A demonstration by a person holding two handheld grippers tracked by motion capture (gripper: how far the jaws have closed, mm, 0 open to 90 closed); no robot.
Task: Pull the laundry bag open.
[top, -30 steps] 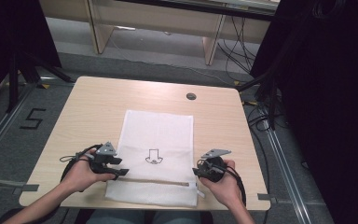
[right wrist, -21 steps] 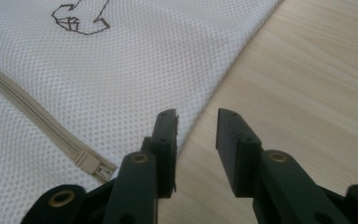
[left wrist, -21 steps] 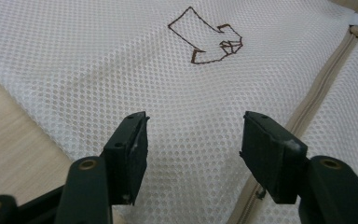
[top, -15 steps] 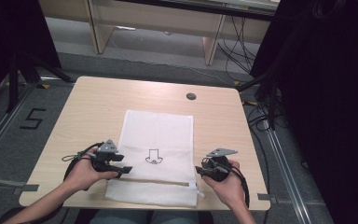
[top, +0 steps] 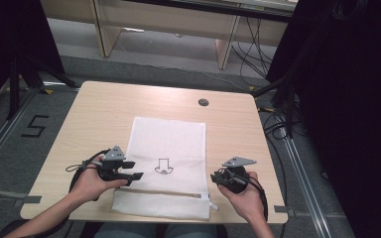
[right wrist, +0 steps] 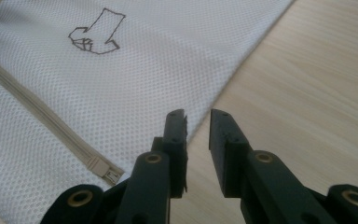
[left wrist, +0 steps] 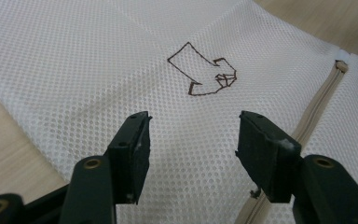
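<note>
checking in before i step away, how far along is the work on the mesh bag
Done: the mesh laundry bag lies flat on the table. In hand: open left tongs hover over it; right tongs, slightly open, sit at its edge. Left: the zipper looks closed, nothing gripped.

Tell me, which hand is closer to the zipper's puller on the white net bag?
Probably the right. The right hand-held gripper sits by the mesh laundry bag's edge with the zipper pull just beside it. The left hand-held gripper hovers over the mesh, farther from that end.
</note>
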